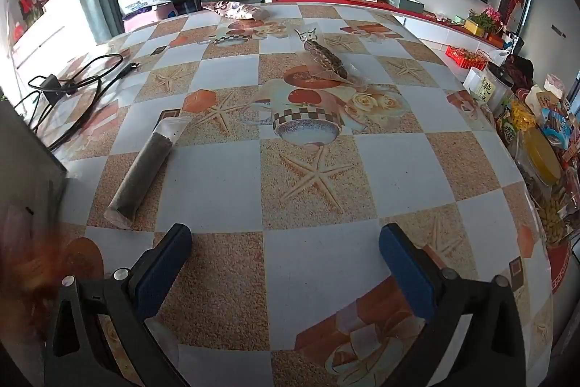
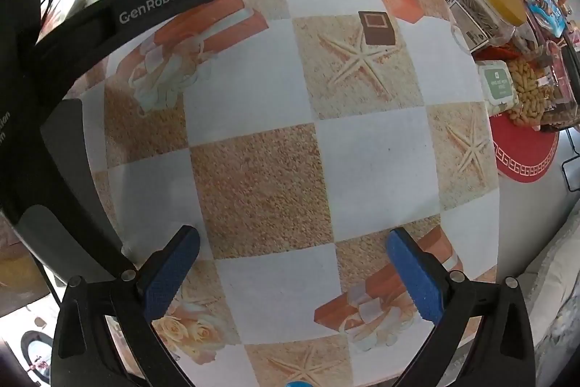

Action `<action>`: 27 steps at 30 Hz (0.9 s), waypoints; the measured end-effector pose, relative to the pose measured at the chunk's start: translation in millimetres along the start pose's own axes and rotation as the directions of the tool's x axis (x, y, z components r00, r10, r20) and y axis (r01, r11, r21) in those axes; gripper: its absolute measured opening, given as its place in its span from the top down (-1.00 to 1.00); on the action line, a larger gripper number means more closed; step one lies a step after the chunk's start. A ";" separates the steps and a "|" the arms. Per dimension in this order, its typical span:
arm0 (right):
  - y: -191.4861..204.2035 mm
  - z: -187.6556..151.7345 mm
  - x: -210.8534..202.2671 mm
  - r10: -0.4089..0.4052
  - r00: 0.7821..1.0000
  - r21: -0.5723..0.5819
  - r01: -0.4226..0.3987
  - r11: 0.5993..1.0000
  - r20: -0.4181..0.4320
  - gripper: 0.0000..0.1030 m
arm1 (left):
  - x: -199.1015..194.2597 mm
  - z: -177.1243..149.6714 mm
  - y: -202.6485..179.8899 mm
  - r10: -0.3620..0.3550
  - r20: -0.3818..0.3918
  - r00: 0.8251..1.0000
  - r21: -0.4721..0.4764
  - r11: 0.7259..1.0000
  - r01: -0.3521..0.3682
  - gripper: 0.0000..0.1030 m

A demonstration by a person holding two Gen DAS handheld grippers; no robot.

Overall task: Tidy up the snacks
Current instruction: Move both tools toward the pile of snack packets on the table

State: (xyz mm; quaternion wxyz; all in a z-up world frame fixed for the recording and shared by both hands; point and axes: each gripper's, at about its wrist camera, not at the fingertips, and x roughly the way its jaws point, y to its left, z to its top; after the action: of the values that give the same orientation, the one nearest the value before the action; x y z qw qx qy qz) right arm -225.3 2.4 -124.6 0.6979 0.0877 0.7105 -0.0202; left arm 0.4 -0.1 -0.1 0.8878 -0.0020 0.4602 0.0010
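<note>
My left gripper [image 1: 284,242] hangs open over the checkered tablecloth [image 1: 308,278], nothing between its blue pads. A long dark snack tube in clear wrap [image 1: 145,169] lies ahead to its left. Farther off lies a clear bag of brownish snacks [image 1: 324,58], and a patterned packet [image 1: 235,10] rests at the far edge. My right gripper [image 2: 291,249] points down at bare cloth, open and empty. Beside the table on the right, a heap of snacks holds a yellow-lidded jar [image 2: 489,6], peanuts [image 2: 529,89] and a green-labelled box [image 2: 498,86]; the same jar [image 1: 540,155] shows in the left view.
A black cable and charger [image 1: 61,89] lie on the table's left side. The left gripper's black body [image 2: 108,17] fills the upper left of the right wrist view. A red round mat [image 2: 525,155] sits under the snack heap. Shelves, plants and a dark screen line the far wall.
</note>
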 end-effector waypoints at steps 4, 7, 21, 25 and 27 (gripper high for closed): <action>2.1 3.5 0.4 0.002 1.000 0.004 -0.002 1.000 0.006 -1.00 | -0.4 0.0 0.2 0.000 0.000 1.000 0.000 1.000 0.000 -1.00; 2.4 0.0 -2.4 0.005 1.000 0.003 -0.005 1.000 0.012 -1.00 | 0.3 -0.3 -0.2 0.000 0.000 1.000 0.000 1.000 0.000 -1.00; -2.2 0.3 -5.1 0.004 1.000 0.001 -0.004 1.000 0.005 -1.00 | -0.1 -0.1 0.1 0.000 0.000 1.000 0.000 1.000 0.000 -1.00; -2.1 -1.0 -2.3 0.005 1.000 0.002 -0.005 1.000 -0.002 -1.00 | -0.1 -0.1 0.2 0.000 0.000 1.000 0.000 1.000 0.000 -1.00; -2.6 -0.4 -1.9 0.006 1.000 0.006 -0.006 1.000 0.000 -1.00 | -0.1 -0.1 0.2 0.000 0.000 1.000 0.000 1.000 0.000 -1.00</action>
State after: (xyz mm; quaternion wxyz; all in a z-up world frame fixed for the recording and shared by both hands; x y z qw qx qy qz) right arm -226.1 -0.3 -122.9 0.6978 0.0919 0.7101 -0.0200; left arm 0.2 0.2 0.0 0.8879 -0.0019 0.4601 0.0010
